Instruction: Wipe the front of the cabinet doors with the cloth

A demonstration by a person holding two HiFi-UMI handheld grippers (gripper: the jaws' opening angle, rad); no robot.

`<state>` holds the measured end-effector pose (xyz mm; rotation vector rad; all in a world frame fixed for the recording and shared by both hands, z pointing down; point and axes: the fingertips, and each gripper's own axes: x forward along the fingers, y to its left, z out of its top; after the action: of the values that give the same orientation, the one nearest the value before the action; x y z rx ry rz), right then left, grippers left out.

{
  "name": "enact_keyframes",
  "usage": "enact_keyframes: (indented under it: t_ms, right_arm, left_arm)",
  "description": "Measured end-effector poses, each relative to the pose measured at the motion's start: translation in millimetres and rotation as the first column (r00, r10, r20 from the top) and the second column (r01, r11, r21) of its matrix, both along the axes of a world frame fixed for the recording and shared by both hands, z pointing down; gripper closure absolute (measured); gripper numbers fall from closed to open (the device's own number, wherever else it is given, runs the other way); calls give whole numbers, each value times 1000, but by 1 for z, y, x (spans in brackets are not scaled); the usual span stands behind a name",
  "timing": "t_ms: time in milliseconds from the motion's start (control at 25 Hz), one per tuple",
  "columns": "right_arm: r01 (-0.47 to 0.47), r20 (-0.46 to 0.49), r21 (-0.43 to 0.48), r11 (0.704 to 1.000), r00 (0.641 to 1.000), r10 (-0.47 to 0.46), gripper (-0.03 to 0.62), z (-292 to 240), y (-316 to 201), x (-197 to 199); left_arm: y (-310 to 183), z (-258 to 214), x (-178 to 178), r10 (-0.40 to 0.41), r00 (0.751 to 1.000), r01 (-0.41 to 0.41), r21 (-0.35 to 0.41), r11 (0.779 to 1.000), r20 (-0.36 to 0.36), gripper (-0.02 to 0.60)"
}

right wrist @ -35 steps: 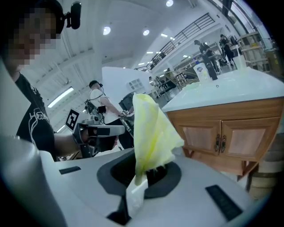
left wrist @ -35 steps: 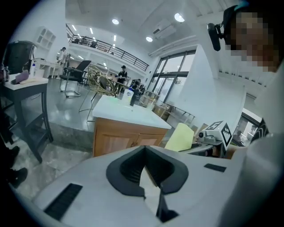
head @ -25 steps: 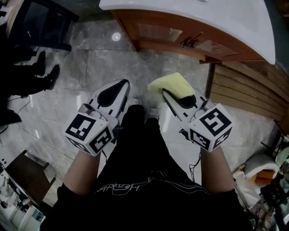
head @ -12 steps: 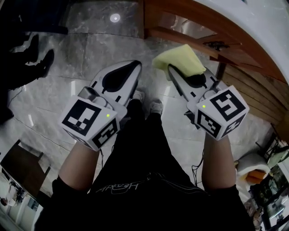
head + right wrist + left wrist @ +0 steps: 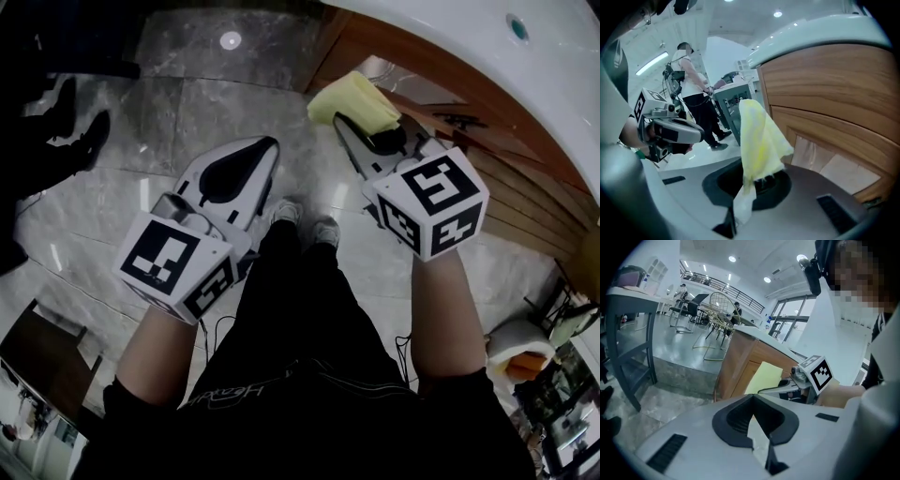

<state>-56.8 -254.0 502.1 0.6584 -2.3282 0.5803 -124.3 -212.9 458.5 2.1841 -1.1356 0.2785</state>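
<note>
At the far left, another person's dark shoes [image 5: 89, 141] stand on the grey marble floor [image 5: 141, 234]. The left claw [image 5: 255, 157] hangs over that floor, well apart from the cabinet. Its 2 jaws are pressed together with nothing between them, as the left gripper view shows plainly. Its marker cube [image 5: 173, 267] sits nearest the wearer's forearm.

Between the 2 claws are the wearer's black shorts [image 5: 300, 309], with 2 pale shoes [image 5: 302, 217] below on the floor.

The right claw [image 5: 361, 131] is raised higher and further forward than the left, pointing at the cabinet. Its jaws are clamped on the yellow cloth [image 5: 759, 140]. The cloth stands up out of them as a crumpled fold, and a paler corner trails down between the jaws. The cloth is just beside the wooden cabinet door [image 5: 825, 93], close to its left edge. I cannot tell whether it touches the wood.

Lower on the door is a pale inset panel [image 5: 834, 168], and a dark metal handle [image 5: 457, 94] shows further right in the head view. The white bench [image 5: 487, 61] overhangs the cabinet. To the right of the cabinet runs a wall of horizontal wooden slats [image 5: 525, 197].
</note>
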Motion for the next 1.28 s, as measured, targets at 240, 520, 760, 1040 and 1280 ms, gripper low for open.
enact_keyframes:
  t_ms: [240,520,760,1040,1280]
  right_arm:
    - [9,-56,39,999,998,-7,553,9,-22,-13]
    - [-17,-92,82,997,995,24,553,13,-45,-17]
    - [-51,-78,83,995,995,57,553,17,-53,-18]
    - [-106,-65,83,991,992,112,553,18,-60,-5]
    - [-149,-49,97,984,987,154,553,17,-61,10]
  left_arm:
    - [-5,10,-15,-18,1000,18,-31,999,-10,575]
    - [-13,19,-19,-7,1000,6,-63,998,-20,575]
    - [-15,17,-14,25,1000,-26,-62,998,-14,575]
    - [-17,22,-8,63,998,-63,-71,995,-2,575]
    - [-15,24,1,95,995,-94,-74,993,8,575]
